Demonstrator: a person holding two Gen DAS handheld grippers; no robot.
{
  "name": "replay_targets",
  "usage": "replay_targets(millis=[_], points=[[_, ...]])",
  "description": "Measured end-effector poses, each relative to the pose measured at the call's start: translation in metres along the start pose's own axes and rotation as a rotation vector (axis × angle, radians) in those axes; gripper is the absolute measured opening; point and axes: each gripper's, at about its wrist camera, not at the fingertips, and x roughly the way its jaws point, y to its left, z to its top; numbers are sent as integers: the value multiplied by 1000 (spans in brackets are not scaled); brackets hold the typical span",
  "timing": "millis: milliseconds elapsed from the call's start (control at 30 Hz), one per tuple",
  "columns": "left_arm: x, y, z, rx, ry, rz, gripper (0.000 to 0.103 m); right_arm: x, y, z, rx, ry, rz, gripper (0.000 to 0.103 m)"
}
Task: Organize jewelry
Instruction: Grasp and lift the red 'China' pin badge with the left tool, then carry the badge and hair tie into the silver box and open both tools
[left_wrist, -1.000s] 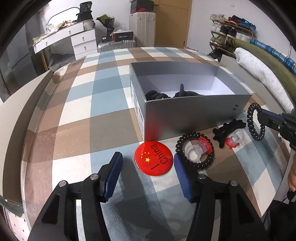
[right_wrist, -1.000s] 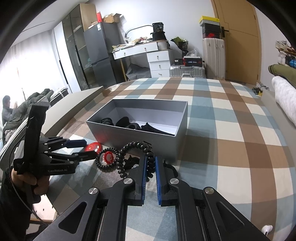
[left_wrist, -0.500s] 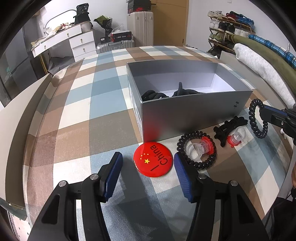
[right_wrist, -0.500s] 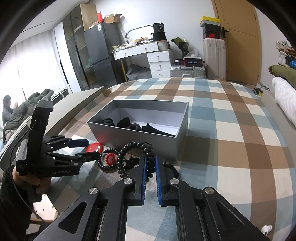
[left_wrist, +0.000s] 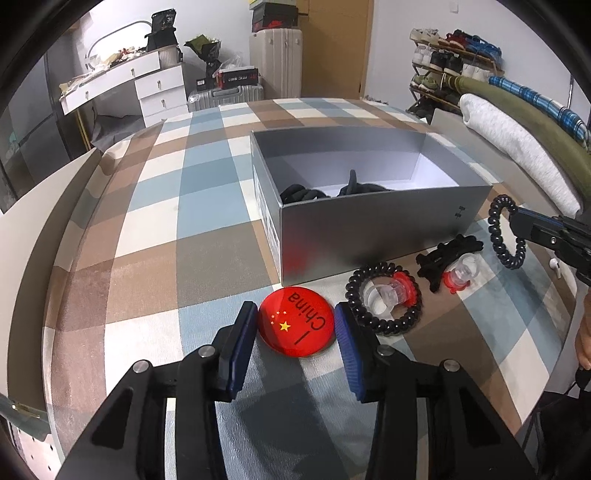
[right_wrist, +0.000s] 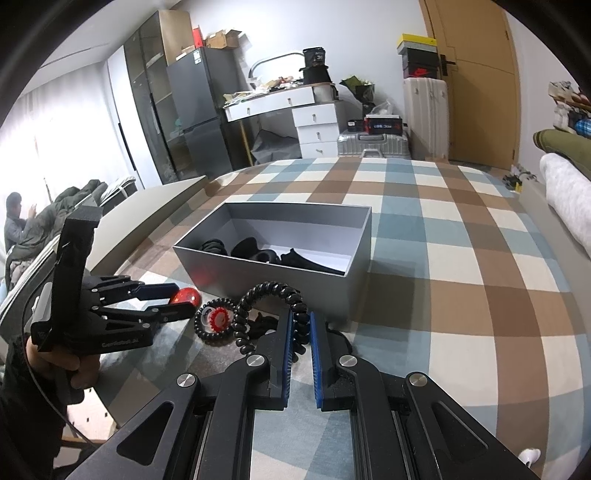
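A few dark pieces already lie in the grey box (left_wrist: 369, 221), while on the checked cloth (left_wrist: 147, 240) in front of it I count 5 things left: the red badge (left_wrist: 295, 322), a coiled black ring (left_wrist: 384, 302) around a clear-and-red piece, a black clip with another red piece just beside it, and the black spiral tie (right_wrist: 271, 295). The left gripper (left_wrist: 295, 325) tilts steeply down over the badge, its jaws having just been closing and now flanking the badge on both sides, touching or nearly so. The right gripper (right_wrist: 301, 325) points less steeply down, held near the box's front wall, its pads pressed together on the spiral tie, which loops up clear of the cloth.
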Motion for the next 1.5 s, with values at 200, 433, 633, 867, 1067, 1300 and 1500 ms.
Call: replay_targets(millis=[200,433,633,867,1067,1300,1500], points=[[-17,0,3,1,-59,-15,37,-2,-2,2,7,-13,-3,8],[-40,-1,9,11,-157,-53,37,-6,-1,8,9,-37,-6,8],[-53,-1,19,5,-232,-68,37,-8,0,15,10,-55,-14,8],[-47,-5,32,3,-256,-80,37,-3,-5,26,33,-68,-20,8],[-32,-9,46,-9,-264,-98,37,4,-9,36,56,-74,-30,8],[-16,-11,57,-6,-258,-66,37,15,-9,49,57,-80,-43,8],[-6,-9,59,-15,-236,-52,37,29,-8,54,50,-59,-37,8]])
